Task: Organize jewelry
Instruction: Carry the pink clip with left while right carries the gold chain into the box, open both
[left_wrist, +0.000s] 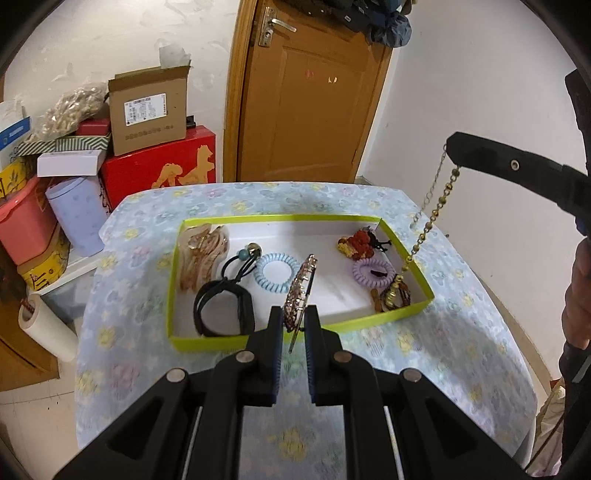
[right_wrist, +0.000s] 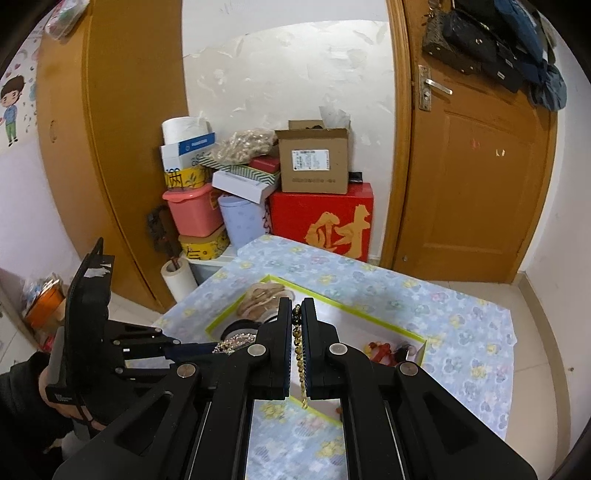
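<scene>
A green-rimmed white tray (left_wrist: 236, 341) sits on the flowered table. My left gripper (left_wrist: 294, 314) is shut on a rhinestone hair clip (left_wrist: 300, 286) and holds it over the tray's front edge. My right gripper (right_wrist: 296, 306) is shut on a gold bead chain (right_wrist: 300, 360); in the left wrist view it (left_wrist: 452, 157) hangs the chain (left_wrist: 430, 218) down to the tray's right end. The tray holds a beige claw clip (left_wrist: 201, 254), black hair ties (left_wrist: 225, 306), a blue coil tie (left_wrist: 274, 272), a purple coil tie (left_wrist: 373, 271) and red beads (left_wrist: 356, 243).
The table has a blue flowered cloth (left_wrist: 406, 369). Stacked boxes (left_wrist: 155, 110), a red box (left_wrist: 162, 166), a pink bin (left_wrist: 26, 218) and a paper roll (left_wrist: 48, 328) stand to the left. A wooden door (left_wrist: 306, 96) is behind the table.
</scene>
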